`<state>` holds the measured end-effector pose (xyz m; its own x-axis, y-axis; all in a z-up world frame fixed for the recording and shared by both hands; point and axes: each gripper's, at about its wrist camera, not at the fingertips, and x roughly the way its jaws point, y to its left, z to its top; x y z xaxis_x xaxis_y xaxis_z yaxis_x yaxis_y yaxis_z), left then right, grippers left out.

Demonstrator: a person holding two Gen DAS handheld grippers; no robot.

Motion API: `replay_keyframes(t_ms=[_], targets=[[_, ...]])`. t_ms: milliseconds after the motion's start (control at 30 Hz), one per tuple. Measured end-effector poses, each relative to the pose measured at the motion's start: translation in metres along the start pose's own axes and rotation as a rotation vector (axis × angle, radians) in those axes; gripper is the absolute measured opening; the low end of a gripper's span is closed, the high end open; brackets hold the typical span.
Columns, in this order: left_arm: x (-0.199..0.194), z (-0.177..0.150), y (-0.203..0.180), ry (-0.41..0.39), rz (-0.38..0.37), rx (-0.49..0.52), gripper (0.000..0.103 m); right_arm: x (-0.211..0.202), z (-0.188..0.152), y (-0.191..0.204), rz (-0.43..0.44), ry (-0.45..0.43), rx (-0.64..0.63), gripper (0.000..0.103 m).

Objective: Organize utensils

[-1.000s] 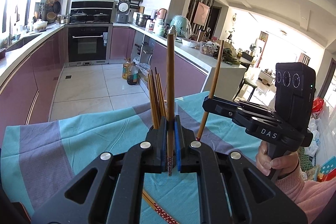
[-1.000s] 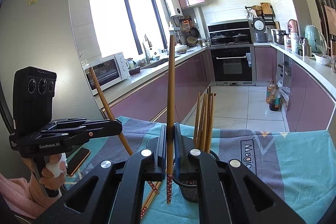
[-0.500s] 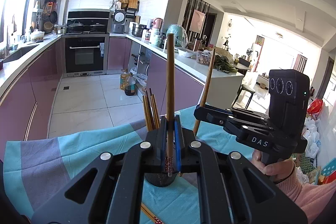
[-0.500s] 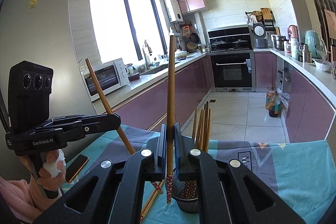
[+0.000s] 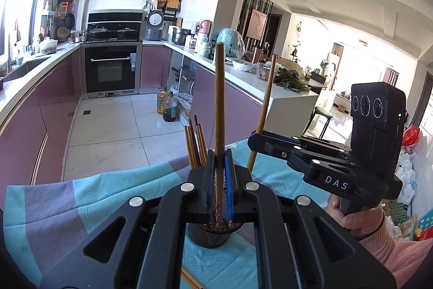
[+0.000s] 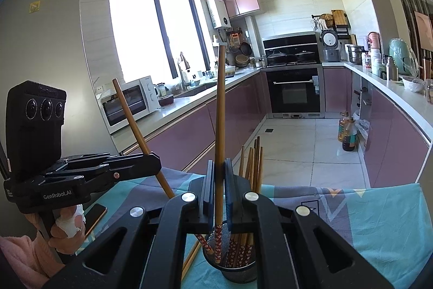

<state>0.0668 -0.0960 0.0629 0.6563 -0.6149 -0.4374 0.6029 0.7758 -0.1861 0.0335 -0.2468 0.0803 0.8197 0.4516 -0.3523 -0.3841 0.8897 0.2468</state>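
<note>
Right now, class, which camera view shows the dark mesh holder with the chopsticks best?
The right wrist view: the holder shows its open rim and patterned chopstick ends inside. In the left wrist view the holder sits mostly hidden behind the gripper's fingers.

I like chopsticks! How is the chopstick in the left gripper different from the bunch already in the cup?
The left gripper pinches its chopstick above the cup; the bunch stands loose inside it. The held chopstick reaches higher than the bunch. It is alone; the bunch is several leaning together. Both are brown wood with patterned ends.
</note>
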Motion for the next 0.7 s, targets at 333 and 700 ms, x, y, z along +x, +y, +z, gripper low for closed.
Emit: replay_keyframes(t_ms=[333, 700], targets=[[0.004, -0.003, -0.003, 0.043, 0.023, -0.004, 0.007, 0.017, -0.003, -0.009, -0.016, 0.037, 0.017, 0.006], [0.011, 0.003, -0.005, 0.085, 0.035, 0.002, 0.007, 0.028, -0.008, -0.016, -0.038, 0.066, 0.025, 0.006]])
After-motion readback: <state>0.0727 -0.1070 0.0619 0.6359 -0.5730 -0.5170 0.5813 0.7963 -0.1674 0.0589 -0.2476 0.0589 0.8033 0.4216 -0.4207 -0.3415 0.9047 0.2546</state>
